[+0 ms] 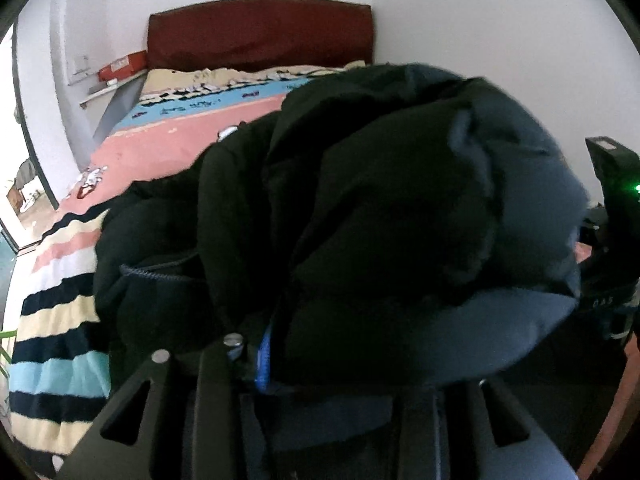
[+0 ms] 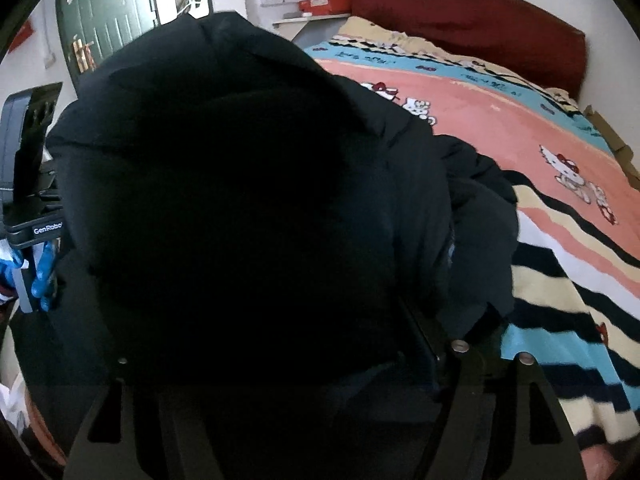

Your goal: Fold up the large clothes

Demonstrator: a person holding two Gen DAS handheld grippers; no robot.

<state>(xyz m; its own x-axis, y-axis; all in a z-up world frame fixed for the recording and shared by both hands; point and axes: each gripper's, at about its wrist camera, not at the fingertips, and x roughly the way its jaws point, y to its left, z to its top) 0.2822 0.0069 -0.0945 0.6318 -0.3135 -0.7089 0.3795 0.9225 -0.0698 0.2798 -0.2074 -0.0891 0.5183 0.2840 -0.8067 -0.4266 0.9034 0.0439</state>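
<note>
You're mid-fold: dark padded coat still bunched on bed, left gripper and right gripper buried in it, grip unclear.

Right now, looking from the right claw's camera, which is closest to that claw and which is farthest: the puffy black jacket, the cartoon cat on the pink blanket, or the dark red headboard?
1. Puffy black jacket: right in front of the right claw, filling the left and middle.
2. Cartoon cat on the pink blanket: out to the right, partway up the bed.
3. Dark red headboard: far end of the bed, by the wall.
</note>
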